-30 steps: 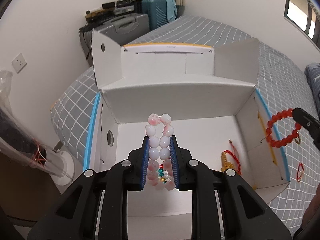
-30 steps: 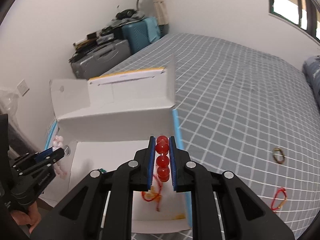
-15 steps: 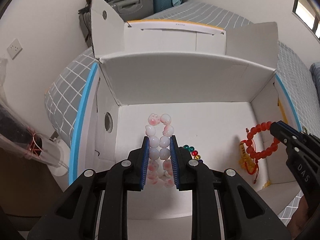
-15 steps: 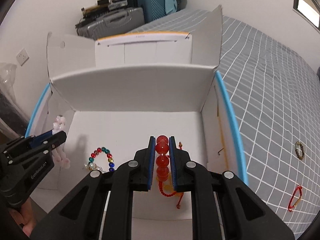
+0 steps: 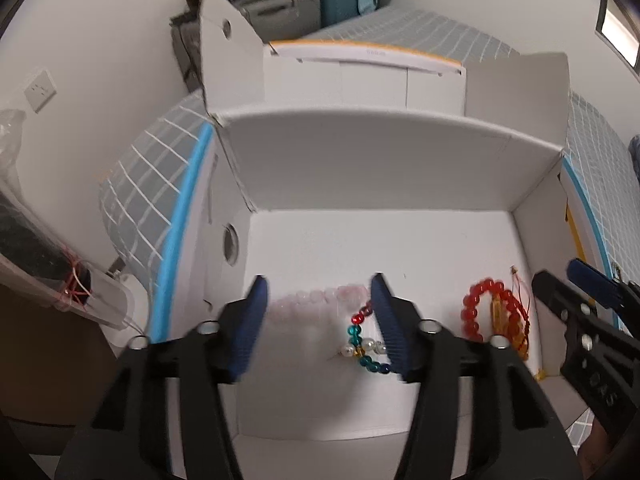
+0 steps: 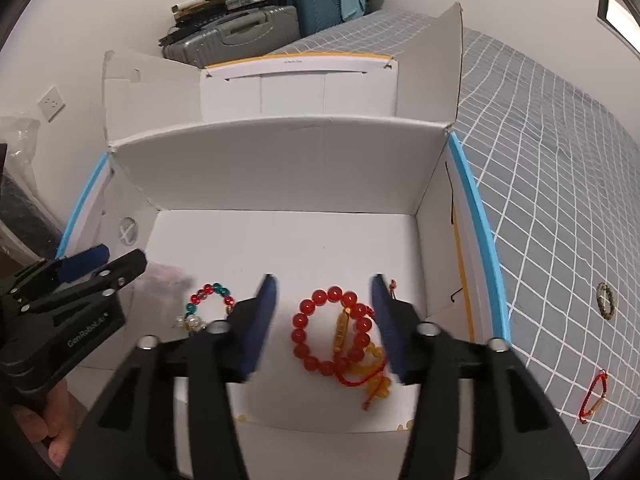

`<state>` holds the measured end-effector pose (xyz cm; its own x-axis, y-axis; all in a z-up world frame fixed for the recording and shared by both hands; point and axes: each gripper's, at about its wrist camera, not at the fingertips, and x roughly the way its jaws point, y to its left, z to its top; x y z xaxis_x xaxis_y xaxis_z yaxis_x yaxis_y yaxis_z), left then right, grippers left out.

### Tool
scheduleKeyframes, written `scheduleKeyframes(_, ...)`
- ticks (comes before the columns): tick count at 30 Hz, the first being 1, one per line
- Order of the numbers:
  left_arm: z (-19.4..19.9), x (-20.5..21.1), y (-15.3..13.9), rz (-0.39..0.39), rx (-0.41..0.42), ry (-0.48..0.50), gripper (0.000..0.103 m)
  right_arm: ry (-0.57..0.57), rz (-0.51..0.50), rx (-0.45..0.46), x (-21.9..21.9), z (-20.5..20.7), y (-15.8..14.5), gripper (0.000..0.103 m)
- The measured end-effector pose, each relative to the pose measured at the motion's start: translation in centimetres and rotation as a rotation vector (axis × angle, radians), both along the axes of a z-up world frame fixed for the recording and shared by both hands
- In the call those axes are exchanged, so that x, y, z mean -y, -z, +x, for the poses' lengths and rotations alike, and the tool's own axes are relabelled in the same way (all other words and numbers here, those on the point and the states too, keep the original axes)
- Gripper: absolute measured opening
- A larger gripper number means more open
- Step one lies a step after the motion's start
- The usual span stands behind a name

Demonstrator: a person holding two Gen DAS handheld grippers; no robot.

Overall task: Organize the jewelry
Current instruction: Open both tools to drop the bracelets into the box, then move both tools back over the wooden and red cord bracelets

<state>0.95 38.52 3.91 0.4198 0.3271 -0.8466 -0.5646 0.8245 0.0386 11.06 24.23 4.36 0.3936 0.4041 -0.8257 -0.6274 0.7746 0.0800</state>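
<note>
Both claws gaped wide over the white cardboard box (image 6: 280,168). Below the left gripper (image 5: 318,300), marked "GenRobot.ai", the blurred pale pink bead bracelet (image 5: 320,296) lay on the box floor. Under the right gripper (image 6: 323,300) lay the red bead bracelet (image 6: 332,330); the multicoloured glass bead bracelet (image 6: 208,300) was at nine o'clock of it.

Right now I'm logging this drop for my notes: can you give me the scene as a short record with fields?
left claw: open, above the box floor
right claw: open, above the box floor
pink bead bracelet: blurred, between the left claw's fingers, not gripped
red bead bracelet: lying in the white box, on a gold and red cord charm
multicolour bead bracelet: in the box
left on the bed: dark bracelet, red cord bracelet
</note>
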Motion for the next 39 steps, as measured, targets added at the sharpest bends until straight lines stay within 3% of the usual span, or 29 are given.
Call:
scheduleKeyframes(3,-0.1,0.2,-0.7,-0.006,0.016,0.002,0.075,0.009,0.014,0.012,0.6,-0.2,-0.9,0.071)
scheduleKeyframes(5,-0.3,0.4,-1.3,0.007,0.025,-0.002,0.078,0.014,0.026,0.022,1.1,-0.4,-1.5,0.078)
scheduleKeyframes(8,-0.8,0.7,-2.2,0.012,0.055,-0.008,0.089,-0.001,0.034,0.028,1.8,-0.7,-2.2,0.080)
scheduleKeyframes(12,-1.4,1.0,-3.2,0.032,0.083,-0.011,0.094,0.002,0.046,0.040,2.8,-1.1,-3.0,0.084)
scheduleKeyframes(17,-1.8,2.1,-4.1,0.049,0.106,0.000,0.095,0.011,0.051,0.057,4.2,-1.6,-3.6,0.092)
scheduleKeyframes(26,-0.7,6.4,-6.0,0.037,0.157,0.085,0.097,0.061,0.034,0.139,9.5,-2.5,-5.3,0.094)
scheduleKeyframes(39,5.9,19.1,-6.4,0.000,0.182,0.288,0.097,0.248,-0.026,0.161,22.8,0.0,-5.4,0.094)
